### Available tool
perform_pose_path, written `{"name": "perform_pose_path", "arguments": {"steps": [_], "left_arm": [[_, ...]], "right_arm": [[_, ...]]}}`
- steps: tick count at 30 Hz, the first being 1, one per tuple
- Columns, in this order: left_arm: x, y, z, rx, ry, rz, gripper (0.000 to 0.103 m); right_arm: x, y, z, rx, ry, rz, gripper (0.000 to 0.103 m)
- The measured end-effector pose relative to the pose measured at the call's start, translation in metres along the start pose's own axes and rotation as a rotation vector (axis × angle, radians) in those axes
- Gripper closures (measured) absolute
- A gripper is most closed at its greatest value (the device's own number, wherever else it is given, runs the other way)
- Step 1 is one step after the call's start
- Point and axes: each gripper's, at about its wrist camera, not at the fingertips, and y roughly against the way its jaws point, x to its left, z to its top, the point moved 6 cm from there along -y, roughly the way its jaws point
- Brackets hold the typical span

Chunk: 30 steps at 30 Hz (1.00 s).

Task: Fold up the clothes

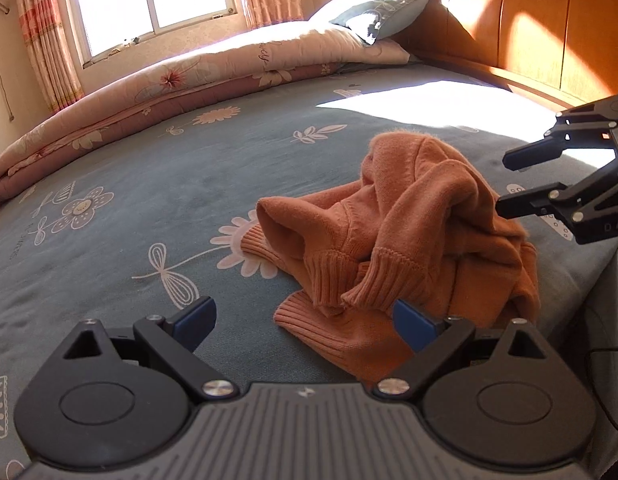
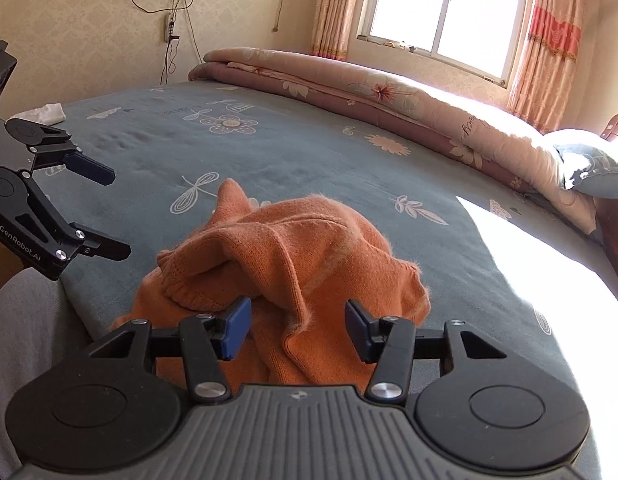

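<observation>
Gaping jaws of both grippers flank crumpled sweater [image 1: 409,240], gripping nothing.

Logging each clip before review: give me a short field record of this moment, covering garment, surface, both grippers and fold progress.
garment: orange knitted sweater, crumpled in a heap, ribbed cuffs showing
surface: blue-grey flower-print bed sheet; sweater lies near its front edge
left gripper: open, nothing held, at the sweater's near hem
right gripper: open, jaws either side of the knit, pads not pressing
background: rolled pink floral quilt along the far side, under the window
fold progress: not started
</observation>
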Motion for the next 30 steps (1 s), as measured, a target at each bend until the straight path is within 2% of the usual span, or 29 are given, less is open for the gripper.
{"name": "perform_pose_path", "arguments": {"steps": [4,5,6,9,12,16,25,30], "left_arm": [[0.008,0.002,-0.002,0.005,0.009,0.012,0.008],[0.011,0.002,-0.003,0.007,0.016,0.016,0.008],[0.013,0.002,-0.004,0.010,0.019,0.024,0.008],[0.017,0.000,-0.008,0.018,0.024,0.036,0.008],[0.016,-0.001,-0.010,0.021,0.023,0.029,0.008],[0.012,-0.003,-0.008,0.013,0.007,0.018,0.008],[-0.005,-0.009,-0.003,0.000,-0.038,0.004,0.008],[-0.010,-0.008,-0.002,-0.005,-0.052,-0.001,0.008]], "right_arm": [[0.014,-0.029,0.006,0.036,0.151,-0.012,0.046],[0.018,-0.036,0.006,0.044,0.194,-0.020,0.052],[0.023,-0.041,0.006,0.050,0.236,-0.034,0.064],[0.030,-0.049,0.004,0.055,0.313,-0.087,0.076],[0.022,-0.045,0.003,0.055,0.275,-0.079,0.083],[-0.003,-0.033,0.003,0.065,0.152,-0.069,0.084],[-0.068,-0.007,-0.009,0.068,0.010,-0.226,0.084],[-0.108,-0.011,-0.030,0.124,-0.086,-0.305,0.084]]}}
